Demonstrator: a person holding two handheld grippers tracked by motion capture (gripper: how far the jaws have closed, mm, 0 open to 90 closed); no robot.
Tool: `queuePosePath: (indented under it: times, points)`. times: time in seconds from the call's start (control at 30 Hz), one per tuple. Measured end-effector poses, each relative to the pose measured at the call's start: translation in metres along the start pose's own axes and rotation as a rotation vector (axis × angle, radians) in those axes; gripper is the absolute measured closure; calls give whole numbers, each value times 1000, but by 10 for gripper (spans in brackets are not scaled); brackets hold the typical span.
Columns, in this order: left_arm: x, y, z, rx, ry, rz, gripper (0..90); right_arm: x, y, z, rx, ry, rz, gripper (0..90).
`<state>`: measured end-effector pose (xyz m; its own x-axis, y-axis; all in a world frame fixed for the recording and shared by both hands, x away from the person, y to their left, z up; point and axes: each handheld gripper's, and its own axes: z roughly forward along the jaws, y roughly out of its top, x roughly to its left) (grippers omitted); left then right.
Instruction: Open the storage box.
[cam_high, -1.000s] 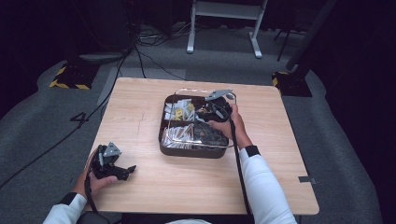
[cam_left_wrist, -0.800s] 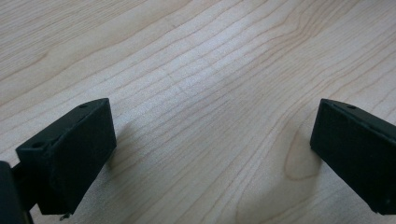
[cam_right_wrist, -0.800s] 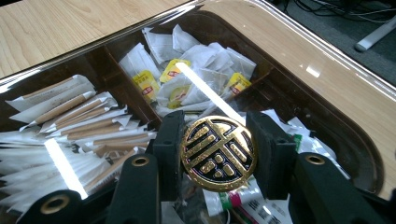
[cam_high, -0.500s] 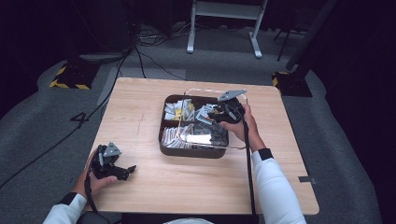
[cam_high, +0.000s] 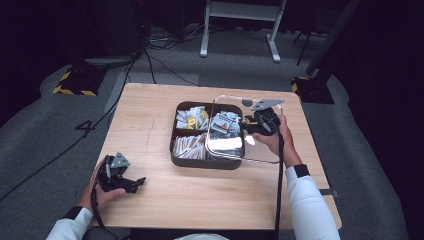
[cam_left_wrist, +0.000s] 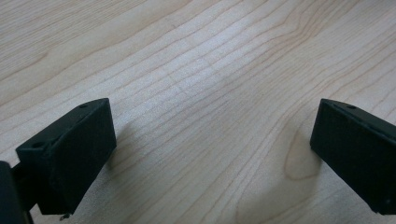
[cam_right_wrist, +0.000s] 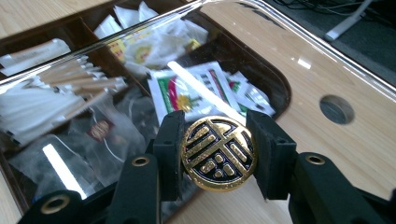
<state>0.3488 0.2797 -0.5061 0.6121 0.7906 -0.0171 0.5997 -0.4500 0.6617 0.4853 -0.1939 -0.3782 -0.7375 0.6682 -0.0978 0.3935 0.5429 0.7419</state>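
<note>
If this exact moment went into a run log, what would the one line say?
right claw: shut on gold-and-black round knob | clear glass lid: lifted, offset right of dark brown compartment box | left claw: open, over wooden table

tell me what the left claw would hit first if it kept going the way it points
Probably the bare wooden table itself: the open left claw tilts down at the boards, with nothing between its jaws. In the high view the brown tray lies farther along, but depth is unclear.
</note>
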Motion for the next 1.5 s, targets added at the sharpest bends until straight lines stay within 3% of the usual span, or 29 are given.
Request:
queuePosePath:
  times: [0.43, 1.5]
  points:
    - [0, 0, 0, 0, -1, 0, 5, -23, -25, -25, 6, -43, 38, 597]
    - [0, 0, 0, 0, -1, -1, 5, -62, -82, -56, 24, -99, 125, 597]
